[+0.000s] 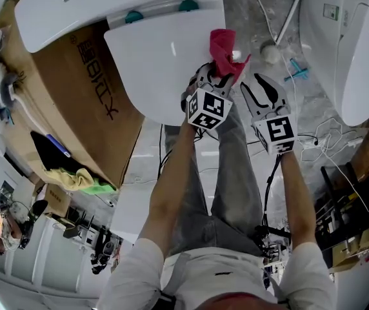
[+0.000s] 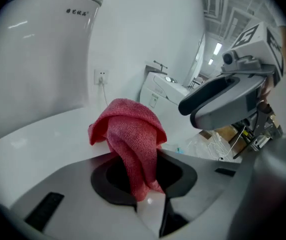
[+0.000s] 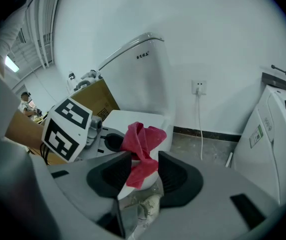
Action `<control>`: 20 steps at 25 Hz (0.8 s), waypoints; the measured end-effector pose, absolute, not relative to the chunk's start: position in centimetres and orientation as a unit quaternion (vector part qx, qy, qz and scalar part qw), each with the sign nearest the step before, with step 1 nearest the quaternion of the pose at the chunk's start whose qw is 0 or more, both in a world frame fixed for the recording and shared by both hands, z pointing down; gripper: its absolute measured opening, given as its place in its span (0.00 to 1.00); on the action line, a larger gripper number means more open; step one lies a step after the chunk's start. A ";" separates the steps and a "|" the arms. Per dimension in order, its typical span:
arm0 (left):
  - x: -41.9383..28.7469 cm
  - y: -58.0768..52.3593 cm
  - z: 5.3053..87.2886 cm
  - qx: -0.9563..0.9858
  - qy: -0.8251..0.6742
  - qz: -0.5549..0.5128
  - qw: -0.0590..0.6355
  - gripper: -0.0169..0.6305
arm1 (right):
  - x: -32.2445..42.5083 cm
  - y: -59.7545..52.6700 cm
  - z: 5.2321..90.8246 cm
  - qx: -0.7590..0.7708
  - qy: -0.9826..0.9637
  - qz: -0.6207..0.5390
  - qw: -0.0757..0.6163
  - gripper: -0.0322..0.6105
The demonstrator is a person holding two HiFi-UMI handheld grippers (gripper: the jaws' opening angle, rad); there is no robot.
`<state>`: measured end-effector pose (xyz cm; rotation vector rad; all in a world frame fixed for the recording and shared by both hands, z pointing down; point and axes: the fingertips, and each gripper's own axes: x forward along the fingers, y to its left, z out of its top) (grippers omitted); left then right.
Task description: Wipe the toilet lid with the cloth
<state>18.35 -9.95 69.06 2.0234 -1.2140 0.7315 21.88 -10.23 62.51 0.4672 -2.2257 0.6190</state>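
Observation:
The white toilet lid (image 1: 162,63) is down, below its tank (image 2: 38,49). The red cloth (image 1: 223,49) stands bunched up over the lid's right edge. My left gripper (image 1: 213,77) is shut on the cloth (image 2: 130,139), whose lower end runs down between the pads above the lid (image 2: 38,144). My right gripper (image 1: 260,88) hovers just right of it, off the lid's edge, jaws open. In the right gripper view the cloth (image 3: 142,144) hangs in front of the gap of that gripper (image 3: 143,173); whether it reaches between the pads I cannot tell.
A brown cardboard box (image 1: 81,89) stands left of the toilet, with a yellow-green rag (image 1: 81,181) at its near end. A second white toilet (image 1: 346,44) is at the right. Cables (image 1: 326,141) and small items (image 1: 271,50) lie on the grey floor between.

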 end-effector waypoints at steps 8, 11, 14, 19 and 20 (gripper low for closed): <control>16.1 -8.4 70.9 0.742 -0.477 0.311 0.355 0.19 | 21.3 -9.3 62.8 0.170 -0.875 0.233 0.389 0.33; 14.5 -7.6 70.8 0.737 -0.484 0.308 0.356 0.19 | 20.4 -8.8 62.5 0.170 -0.875 0.226 0.392 0.33; 12.6 -6.6 70.8 0.736 -0.488 0.307 0.355 0.19 | 19.0 -7.9 62.2 0.170 -0.872 0.227 0.400 0.33; 9.5 -4.6 70.7 0.736 -0.490 0.306 0.353 0.19 | 16.4 -6.4 61.8 0.171 -0.875 0.215 0.399 0.33; 8.8 -4.3 70.6 0.736 -0.492 0.305 0.352 0.19 | 15.8 -6.0 61.7 0.169 -0.875 0.213 0.401 0.33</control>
